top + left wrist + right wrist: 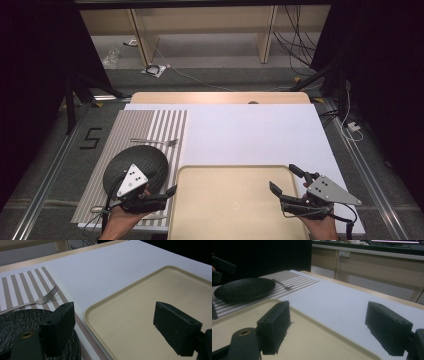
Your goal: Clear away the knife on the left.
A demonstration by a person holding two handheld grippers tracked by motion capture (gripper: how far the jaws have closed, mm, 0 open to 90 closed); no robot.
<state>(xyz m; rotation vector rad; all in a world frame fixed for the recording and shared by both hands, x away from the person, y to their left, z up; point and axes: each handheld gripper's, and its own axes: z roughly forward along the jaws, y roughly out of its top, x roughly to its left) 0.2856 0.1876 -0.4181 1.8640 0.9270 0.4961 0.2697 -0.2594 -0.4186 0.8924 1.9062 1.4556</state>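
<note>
2 open grippers (172, 192) (286, 180) flanking tray (230, 200)

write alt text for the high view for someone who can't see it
Seen from above, a person holds the left hand-held gripper beside a black plate on a striped placemat and the right hand-held gripper, open, over a beige tray. A fork lies beyond the plate.
</note>
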